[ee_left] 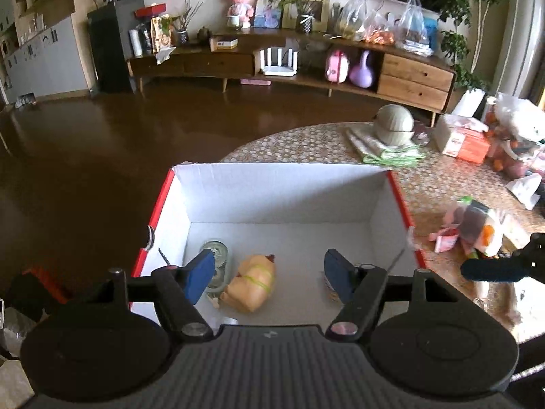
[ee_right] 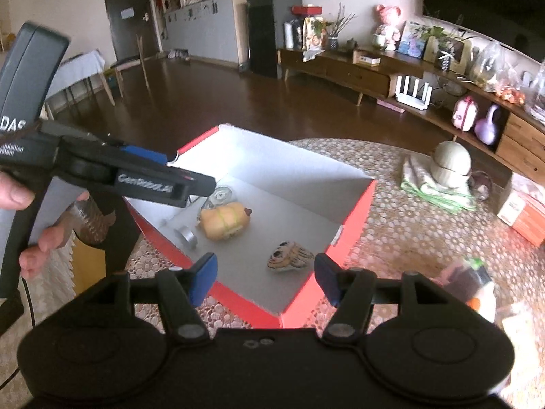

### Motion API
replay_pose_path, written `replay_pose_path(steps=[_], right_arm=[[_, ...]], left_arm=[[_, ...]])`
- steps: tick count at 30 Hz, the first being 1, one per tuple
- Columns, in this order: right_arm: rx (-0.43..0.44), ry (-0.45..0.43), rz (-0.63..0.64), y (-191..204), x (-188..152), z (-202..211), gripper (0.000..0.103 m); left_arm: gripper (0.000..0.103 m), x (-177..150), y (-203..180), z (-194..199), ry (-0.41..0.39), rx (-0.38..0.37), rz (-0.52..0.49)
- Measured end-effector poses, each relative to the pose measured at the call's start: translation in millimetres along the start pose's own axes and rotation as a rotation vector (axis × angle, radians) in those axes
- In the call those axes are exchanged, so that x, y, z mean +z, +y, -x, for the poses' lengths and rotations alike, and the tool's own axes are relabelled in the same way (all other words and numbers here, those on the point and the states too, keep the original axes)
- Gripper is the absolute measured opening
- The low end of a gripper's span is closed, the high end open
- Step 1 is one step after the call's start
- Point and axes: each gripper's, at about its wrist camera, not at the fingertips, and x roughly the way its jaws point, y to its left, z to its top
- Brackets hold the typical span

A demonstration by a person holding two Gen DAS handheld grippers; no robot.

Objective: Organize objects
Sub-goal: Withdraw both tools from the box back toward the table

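Right wrist: red box (ee_right: 344, 238) w/ white inside, yellow toy (ee_right: 223, 221) lying in it

Box (ee_right: 354, 211) on table (ee_right: 408, 238), plush toy (ee_right: 224, 220) inside it, tape roll (ee_right: 221, 195) behind toy

A home living room: a long wooden sideboard (ee_left: 289, 58) with a plush toy (ee_left: 240, 1), beside houseplants (ee_left: 460, 34).

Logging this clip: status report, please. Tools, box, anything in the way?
Left tool open, empty, over box. Right tool open, empty, at box's near corner. Yellow plush already inside. Plush bundle on table outside box. Nothing blocking.
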Motion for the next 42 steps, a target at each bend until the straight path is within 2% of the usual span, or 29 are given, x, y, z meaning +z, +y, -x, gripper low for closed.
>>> replay_pose_path(steps=[11, 22, 29, 40, 42], right_arm=[[-0.028, -0.091, -0.013, -13.3, -35.3, 57.0, 0.064], [-0.071, -0.172, -0.089, -38.7, -75.5, 96.2, 0.074], [-0.117, -0.186, -0.141, -64.9, -105.6, 113.2, 0.081], [-0.219, -0.164, -0.202, -116.0, -160.2, 137.2, 0.082], [-0.235, -0.158, -0.222, -127.0, -167.6, 140.3, 0.082]], left_arm=[[0.071, -24.9, -32.1, 51.9, -0.080, -0.044, 0.005], [0.079, -57.8, -79.4, 82.1, -0.129, -0.092, -0.043], [0.080, -77.2, -114.5, 80.9, -0.127, -0.145, -0.045], [0.084, -101.9, -168.8, 68.6, -0.116, -0.253, -0.086], [0.088, -105.7, -178.8, 64.0, -0.110, -0.264, -0.098]])
